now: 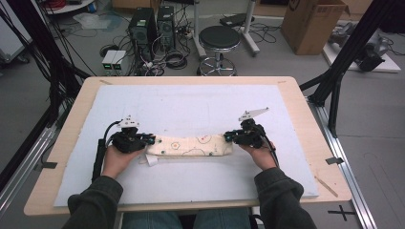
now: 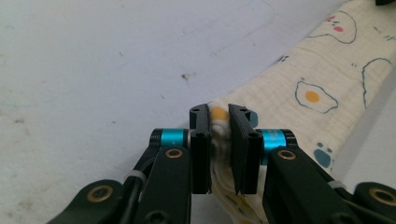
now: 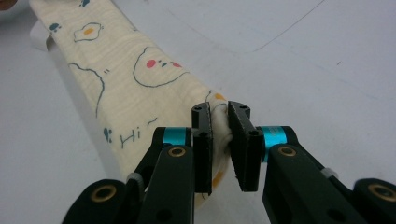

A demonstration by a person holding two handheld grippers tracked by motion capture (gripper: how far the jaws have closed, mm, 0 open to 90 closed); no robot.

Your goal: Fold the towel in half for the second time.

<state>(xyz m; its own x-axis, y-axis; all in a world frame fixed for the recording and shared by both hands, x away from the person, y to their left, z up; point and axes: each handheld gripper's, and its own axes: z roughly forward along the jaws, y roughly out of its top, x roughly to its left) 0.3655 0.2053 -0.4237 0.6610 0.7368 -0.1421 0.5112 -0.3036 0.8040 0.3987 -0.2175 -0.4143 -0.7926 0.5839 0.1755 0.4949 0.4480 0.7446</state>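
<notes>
My left gripper (image 1: 143, 141) is clamped on the left end of the folded cream cloth (image 1: 191, 145), with fabric bunched between its pads (image 2: 202, 154). My right gripper (image 1: 231, 137) is clamped on the cloth's right end. The cloth lies flat between them on the white mat (image 1: 191, 107), toward its near edge.

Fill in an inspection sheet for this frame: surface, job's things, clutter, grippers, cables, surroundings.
Surface: white mat on a wooden table, faintly marked.
Job's things: folded cream printed cloth, lying flat between both grippers.
Clutter: nothing seen.
Grippers: left gripper shut on one cloth end; right gripper shut on the other.
Cables: one black cable trails from each gripper; loose cables on the floor.
Surroundings: stool, computer towers, cardboard box.
</notes>
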